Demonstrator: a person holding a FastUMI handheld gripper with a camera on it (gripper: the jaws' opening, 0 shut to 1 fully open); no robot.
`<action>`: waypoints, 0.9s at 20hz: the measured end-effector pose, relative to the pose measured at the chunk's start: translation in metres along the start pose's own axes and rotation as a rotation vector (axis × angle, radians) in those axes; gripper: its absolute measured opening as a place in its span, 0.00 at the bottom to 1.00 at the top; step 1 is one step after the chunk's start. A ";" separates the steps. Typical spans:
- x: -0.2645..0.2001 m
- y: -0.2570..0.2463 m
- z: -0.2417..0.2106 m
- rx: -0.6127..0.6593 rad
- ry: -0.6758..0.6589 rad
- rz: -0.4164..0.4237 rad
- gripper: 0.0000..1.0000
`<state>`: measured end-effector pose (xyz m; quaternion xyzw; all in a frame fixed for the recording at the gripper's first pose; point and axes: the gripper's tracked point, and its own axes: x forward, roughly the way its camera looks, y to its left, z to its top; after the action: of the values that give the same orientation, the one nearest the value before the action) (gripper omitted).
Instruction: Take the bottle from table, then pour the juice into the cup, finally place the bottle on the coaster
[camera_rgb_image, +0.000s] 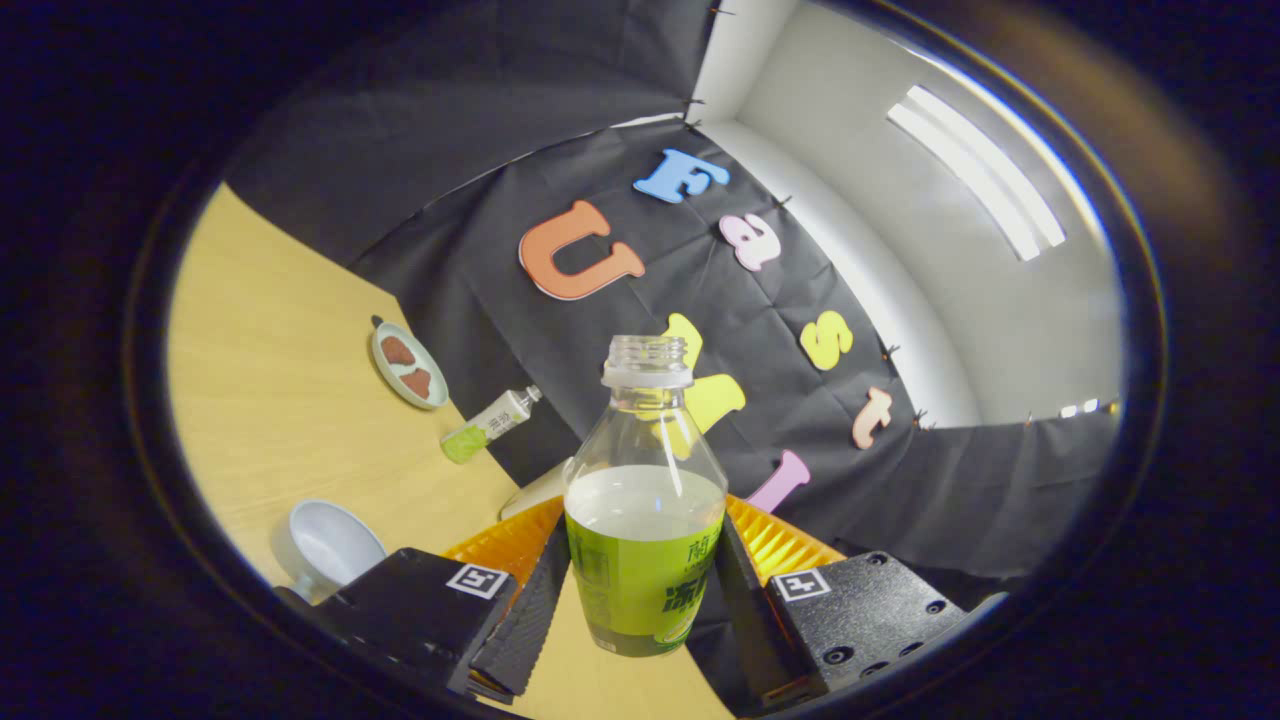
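Jaws (640, 600) pinching uncapped juice bottle (645, 520) at its label, lifted and tilted over the desk (290, 400). Cup (330, 545) sits left of the bottle. Risk: open neck, further tilt spills short of the cup.

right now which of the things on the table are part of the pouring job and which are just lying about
Part of the job:
- bottle, uncapped, held between the claw fingers, which press on both its sides
- cup, on the table beyond the fingers

Just lying about:
- small plate with two brown pieces
- second small bottle, on its side by the booth wall
- orange ridged thing behind the held bottle
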<state>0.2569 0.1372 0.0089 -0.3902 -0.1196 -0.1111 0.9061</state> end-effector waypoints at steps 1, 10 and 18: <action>0.009 -0.001 -0.001 0.063 0.021 0.012 0.81; 0.078 0.019 -0.055 0.564 0.206 0.075 0.81; 0.105 0.065 -0.093 0.710 0.260 0.158 0.82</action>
<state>0.3880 0.1008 -0.0655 -0.0430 -0.0044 -0.0410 0.9982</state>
